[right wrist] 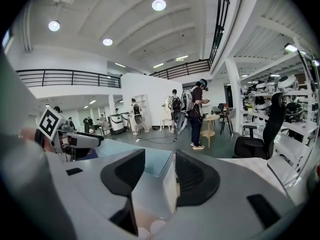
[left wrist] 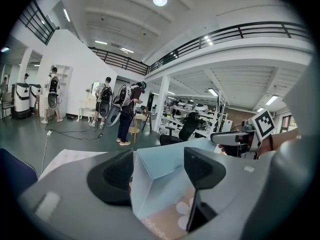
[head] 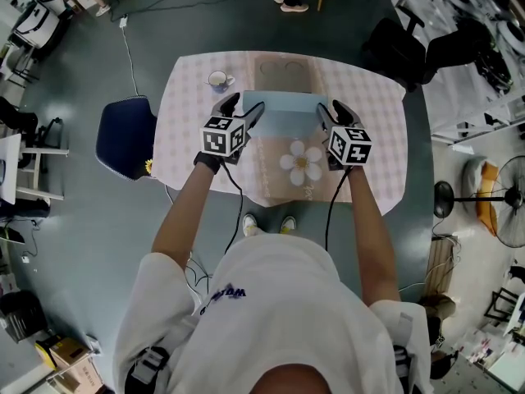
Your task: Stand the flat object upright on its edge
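Pale-blue and flat, the box [head: 283,115] is spanning the gap between the two grippers over the table [head: 377,130], at the far end of the flower mat [head: 267,171]. The left gripper [head: 246,109] is taking the box's left end and the right gripper [head: 330,113] is taking its right end.

Left gripper view: the left gripper [left wrist: 160,166] is gripping a corner of the box [left wrist: 160,189]. The corner is projecting toward the camera between the two fingers [left wrist: 117,176], and each pad is lying against one side of it.

Right gripper view: the right gripper [right wrist: 160,171] is gripping the opposite end. The box [right wrist: 150,159] is running away from the camera, its pale end face is lying against the right-hand finger [right wrist: 192,176], and the other finger is bearing on the broad blue face.

View differences:
- The head view is showing both grippers, the full width of the box and a cup [head: 219,79] at the far left of the table. It is not showing pad contact.
- Each gripper view is showing its own pad contact and the other gripper at the far end of the box.
- The left gripper view is showing the mat's flower below the box.
- No view is showing whether the box's lower edge is touching the table.
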A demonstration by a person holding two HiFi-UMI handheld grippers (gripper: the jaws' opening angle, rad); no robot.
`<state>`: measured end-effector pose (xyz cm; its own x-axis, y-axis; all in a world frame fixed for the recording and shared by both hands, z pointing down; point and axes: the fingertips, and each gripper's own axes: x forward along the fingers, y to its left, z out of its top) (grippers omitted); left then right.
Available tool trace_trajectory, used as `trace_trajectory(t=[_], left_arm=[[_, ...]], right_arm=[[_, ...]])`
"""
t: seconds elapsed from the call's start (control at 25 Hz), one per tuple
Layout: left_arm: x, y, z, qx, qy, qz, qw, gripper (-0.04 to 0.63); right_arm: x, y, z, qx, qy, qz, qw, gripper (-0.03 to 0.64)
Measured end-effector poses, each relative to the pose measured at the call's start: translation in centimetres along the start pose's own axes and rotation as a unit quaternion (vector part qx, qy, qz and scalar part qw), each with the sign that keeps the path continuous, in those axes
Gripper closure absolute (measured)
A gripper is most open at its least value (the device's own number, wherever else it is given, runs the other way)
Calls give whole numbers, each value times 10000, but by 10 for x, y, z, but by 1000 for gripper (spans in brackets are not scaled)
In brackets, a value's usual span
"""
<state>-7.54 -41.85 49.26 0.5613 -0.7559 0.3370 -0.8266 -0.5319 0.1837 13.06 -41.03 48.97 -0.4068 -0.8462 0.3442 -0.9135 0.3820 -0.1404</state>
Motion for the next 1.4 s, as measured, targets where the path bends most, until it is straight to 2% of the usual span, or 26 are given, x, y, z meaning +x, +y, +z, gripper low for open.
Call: trace_trajectory(t=[0.4, 0.64, 0.84, 1.12, 1.4], left_arm=[[-14, -1, 1, 51, -122, 32, 9999, 285], [-61, -5, 12, 229, -595, 365, 9973, 375], [-104, -21, 24, 319, -1093, 621, 9916, 433], [-142, -48, 18, 735, -1175, 615, 9884, 488], [-158, -47, 29, 709, -1300, 692, 9865, 540]], right_arm=[[-9, 7, 1, -98, -65, -50, 9999, 433], [-54, 25, 18, -357, -469, -102, 9982, 469], [-98, 51, 40, -131, -977, -101, 9951, 499], [-150, 74, 54, -393, -1289, -201, 9907, 561], [-179, 69, 58, -292, -1403, -376, 9890, 596]])
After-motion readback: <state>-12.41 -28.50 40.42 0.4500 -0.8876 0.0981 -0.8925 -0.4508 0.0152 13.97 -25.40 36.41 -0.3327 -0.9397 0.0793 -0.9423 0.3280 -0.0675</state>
